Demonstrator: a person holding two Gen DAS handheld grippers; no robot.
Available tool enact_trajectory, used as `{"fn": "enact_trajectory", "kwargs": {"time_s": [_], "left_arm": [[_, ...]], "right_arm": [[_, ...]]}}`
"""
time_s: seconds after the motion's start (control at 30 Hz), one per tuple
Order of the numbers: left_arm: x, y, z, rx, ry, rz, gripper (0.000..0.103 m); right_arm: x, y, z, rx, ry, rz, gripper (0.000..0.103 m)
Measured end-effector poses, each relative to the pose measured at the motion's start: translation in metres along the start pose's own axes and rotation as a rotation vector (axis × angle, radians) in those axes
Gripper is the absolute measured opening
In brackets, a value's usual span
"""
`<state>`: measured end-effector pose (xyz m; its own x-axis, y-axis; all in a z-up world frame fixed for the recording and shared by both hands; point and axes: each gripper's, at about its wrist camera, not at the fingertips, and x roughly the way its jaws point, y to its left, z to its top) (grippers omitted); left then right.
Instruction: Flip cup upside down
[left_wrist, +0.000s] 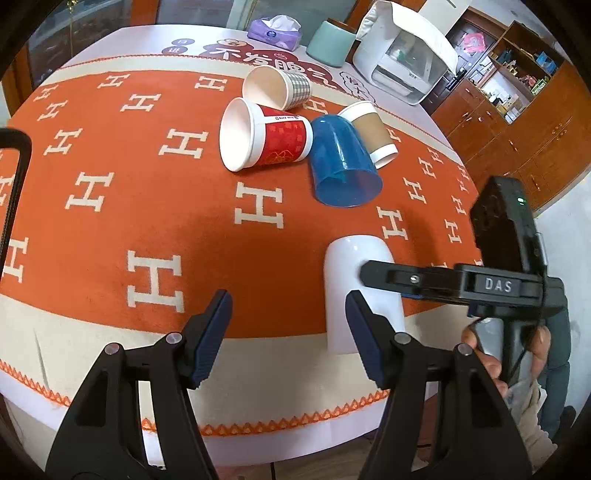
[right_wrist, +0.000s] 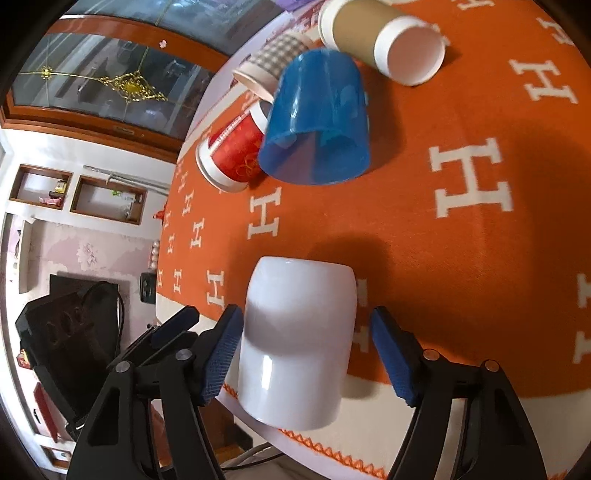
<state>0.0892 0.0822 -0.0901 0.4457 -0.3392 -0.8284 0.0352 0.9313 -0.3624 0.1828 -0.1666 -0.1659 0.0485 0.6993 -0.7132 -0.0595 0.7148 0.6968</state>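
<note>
Across the orange H-patterned tablecloth (left_wrist: 110, 229) we are seeing the white cup (right_wrist: 295, 343) seemingly already standing inverted near the edge, between our parted right gripper (right_wrist: 306, 354), left gripper (left_wrist: 288, 332) waiting spread.

**A wood-panelled room around a cloth-covered table**

We see a table (left_wrist: 110, 373) draped in an orange cloth (left_wrist: 122, 206) patterned with cream H letters and edged by a cream border. At its far side sit a purple tissue pack (left_wrist: 274, 32), a pale green canister (left_wrist: 331, 43) and a white countertop appliance (left_wrist: 402, 70). To the right, we find warm brown wooden cabinets (left_wrist: 517, 136) with drawers below and open shelves (left_wrist: 524, 77) crowded with small items too tiny for us to identify. From the right wrist view we make out a wood-framed glass panel (right_wrist: 110, 85) with gold ornament, white walls with recessed wooden niches (right_wrist: 107, 199), and what may be floral wallpaper (right_wrist: 88, 254). Light is soft and even.
</note>
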Motion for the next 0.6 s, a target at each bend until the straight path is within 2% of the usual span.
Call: {"fn": "enact_trajectory", "kwargs": {"time_s": [0.07, 0.17, 0.27, 0.33, 0.47, 0.5, 0.6], "left_arm": [[0.001, -0.001, 0.0, 0.0, 0.001, 0.0, 0.061], [0.003, 0.0, 0.0, -0.006, 0.002, -0.004, 0.061], [0.003, 0.001, -0.001, -0.012, -0.006, -0.004, 0.061], [0.001, 0.002, -0.001, -0.016, -0.024, -0.005, 0.061], [-0.004, -0.001, 0.0, -0.012, -0.072, 0.003, 0.061], [-0.005, -0.003, 0.0, -0.005, -0.092, 0.014, 0.061], [-0.01, -0.01, 0.001, 0.013, -0.166, 0.059, 0.061]], "right_arm": [[0.005, 0.0, 0.003, -0.008, 0.01, 0.024, 0.063], [0.007, 0.004, 0.002, -0.037, 0.002, 0.016, 0.062], [-0.005, 0.015, -0.013, -0.097, -0.05, -0.002, 0.062], [-0.015, 0.021, -0.023, -0.136, -0.114, -0.018, 0.062], [-0.047, 0.034, -0.043, -0.243, -0.345, -0.111, 0.062], [-0.052, 0.038, -0.049, -0.279, -0.412, -0.153, 0.062], [-0.057, 0.041, -0.063, -0.343, -0.528, -0.206, 0.062]]}}
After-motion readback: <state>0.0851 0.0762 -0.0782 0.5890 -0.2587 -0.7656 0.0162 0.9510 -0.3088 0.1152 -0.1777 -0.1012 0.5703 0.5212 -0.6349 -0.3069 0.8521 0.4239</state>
